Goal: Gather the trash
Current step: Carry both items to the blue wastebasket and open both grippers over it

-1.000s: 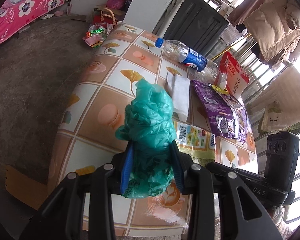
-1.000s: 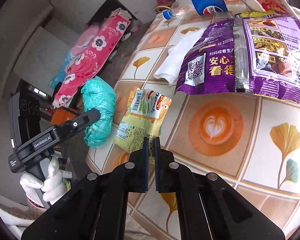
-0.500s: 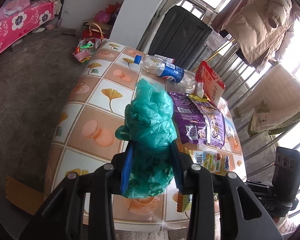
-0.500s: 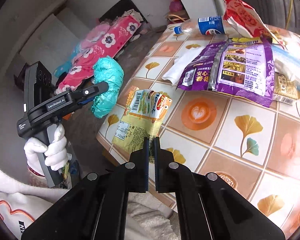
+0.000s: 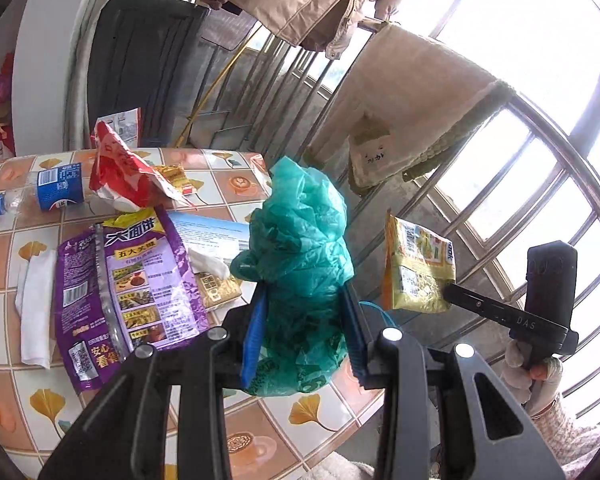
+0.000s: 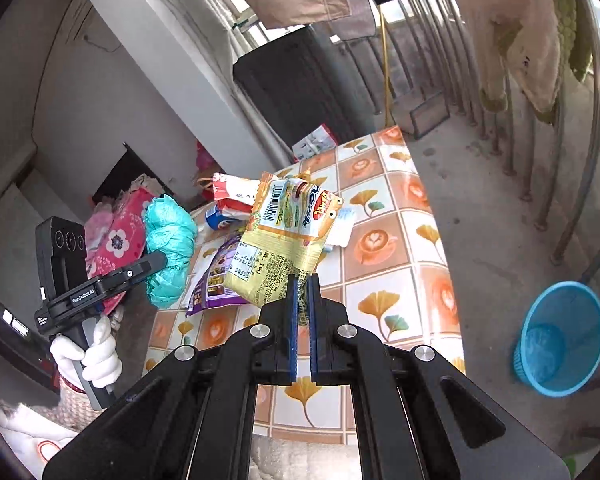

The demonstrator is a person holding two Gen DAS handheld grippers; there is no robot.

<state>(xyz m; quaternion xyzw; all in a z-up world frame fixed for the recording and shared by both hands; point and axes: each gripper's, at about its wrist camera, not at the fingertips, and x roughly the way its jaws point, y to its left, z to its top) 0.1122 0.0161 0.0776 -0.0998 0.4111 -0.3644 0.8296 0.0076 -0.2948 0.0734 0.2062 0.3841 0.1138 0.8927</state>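
My left gripper (image 5: 304,304) is shut on a crumpled green plastic bag (image 5: 300,236), held up above the near edge of the tiled table (image 5: 240,412). The same bag (image 6: 168,240) and the left gripper (image 6: 156,260) show at the left of the right wrist view. My right gripper (image 6: 303,280) is shut on the bottom edge of a yellow snack wrapper (image 6: 288,236), lifted off the table; that wrapper (image 5: 416,268) hangs at the right in the left wrist view. A blue waste basket (image 6: 560,340) stands on the floor to the right of the table.
On the table lie a purple snack bag (image 5: 128,288), a red wrapper (image 5: 120,172), a plastic bottle with a blue label (image 5: 40,192), a white tissue (image 5: 36,308) and a small yellow packet (image 5: 216,288). Window bars and hanging clothes (image 5: 412,96) stand behind.
Both grippers rose and swung right toward the window side. The yellow wrapper, flat on the table before, now hangs in the air from the right gripper. The green bag stays clamped.
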